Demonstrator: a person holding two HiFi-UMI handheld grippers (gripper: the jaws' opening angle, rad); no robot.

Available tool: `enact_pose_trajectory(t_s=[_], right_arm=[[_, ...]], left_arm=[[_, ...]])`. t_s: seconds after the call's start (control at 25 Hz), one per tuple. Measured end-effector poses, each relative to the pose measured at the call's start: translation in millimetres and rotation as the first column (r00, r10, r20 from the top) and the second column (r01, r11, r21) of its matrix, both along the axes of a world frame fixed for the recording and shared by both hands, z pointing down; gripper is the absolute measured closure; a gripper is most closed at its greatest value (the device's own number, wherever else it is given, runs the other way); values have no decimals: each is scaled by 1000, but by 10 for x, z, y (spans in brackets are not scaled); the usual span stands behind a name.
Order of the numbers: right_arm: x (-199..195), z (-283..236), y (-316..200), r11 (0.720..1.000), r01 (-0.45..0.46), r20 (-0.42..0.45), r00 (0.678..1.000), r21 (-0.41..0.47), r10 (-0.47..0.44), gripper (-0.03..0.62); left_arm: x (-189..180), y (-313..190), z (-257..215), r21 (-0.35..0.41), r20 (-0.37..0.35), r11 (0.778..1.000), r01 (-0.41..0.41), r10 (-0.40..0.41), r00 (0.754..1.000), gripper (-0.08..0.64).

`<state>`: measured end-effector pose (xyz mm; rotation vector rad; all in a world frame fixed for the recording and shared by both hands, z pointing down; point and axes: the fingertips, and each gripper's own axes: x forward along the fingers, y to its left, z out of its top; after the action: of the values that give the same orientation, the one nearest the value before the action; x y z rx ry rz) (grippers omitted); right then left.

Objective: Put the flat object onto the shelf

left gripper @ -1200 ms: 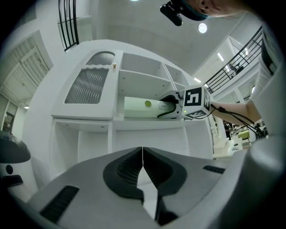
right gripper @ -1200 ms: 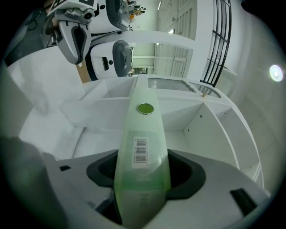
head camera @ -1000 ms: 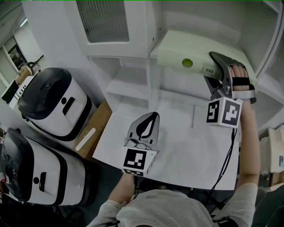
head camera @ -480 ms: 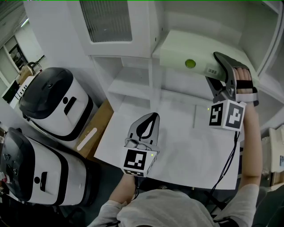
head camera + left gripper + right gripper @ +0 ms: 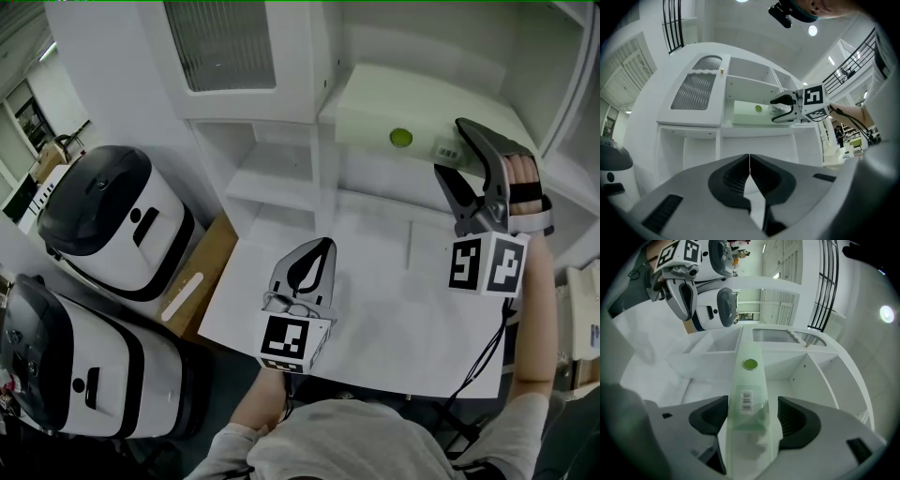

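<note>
Releasing is the step in hand: the right tongs (image 5: pixel 448 146) have just been opening, their pads clear of the flat box (image 5: pixel 394 108) that lies between them on the shelf (image 5: pixel 811 376). The left tongs (image 5: pixel 322 246) are clenched and empty. Next, I judge, the right tongs need drawing straight back.

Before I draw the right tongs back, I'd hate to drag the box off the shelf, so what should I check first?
1. Right tongs open: ok. The jaws have just been opening, and both pads stand off the pale green box between them.
2. Box resting on the shelf: ok. It lies flat there.
3. Box's near end fully supported: cannot tell. The right tongs hide it.
4. Left tongs out of the way: ok. They are shut and empty, over the white table.
</note>
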<state>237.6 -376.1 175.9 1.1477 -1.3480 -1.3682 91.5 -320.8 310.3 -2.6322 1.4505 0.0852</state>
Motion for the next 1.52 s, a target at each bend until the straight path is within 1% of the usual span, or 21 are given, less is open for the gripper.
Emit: enact_pose_trajectory(t_s=[0.12,0.16,0.2,0.28,0.72,1.24,1.4,1.52], right_arm=[[6,9,22,1000,-11,3,1000,-6,11,268],[17,22,14,1000,-19,8,1000,-15,19,282],[26,34,5,999,-24,11,1000,-22,25,310],[44,46,-17,999,-33,12,999,-25,33,313],[126,67,-317,997,-76,12,997,-12,76,318],[136,61,-530,996,-84,11,996,-11,84,318],[136,51,-530,996,-85,25,996,-8,85,316],[114,30,-524,997,-76,67,995,-5,76,316]], left_arm=[[11,-4,-5,2,-4,1000,-4,4,1000,545],[18,-3,-1,1,-3,1000,-6,6,1000,545],[26,1,2,0,-2,1000,-7,7,1000,545],[37,6,0,0,-1,1000,-10,10,1000,545],[-14,-57,29,-8,3,1000,6,-6,1000,546],[-99,-139,60,-16,10,999,36,-35,999,545],[-119,-147,48,-18,7,999,34,-34,999,545],[-133,-138,25,-13,8,999,30,-30,1000,545]])
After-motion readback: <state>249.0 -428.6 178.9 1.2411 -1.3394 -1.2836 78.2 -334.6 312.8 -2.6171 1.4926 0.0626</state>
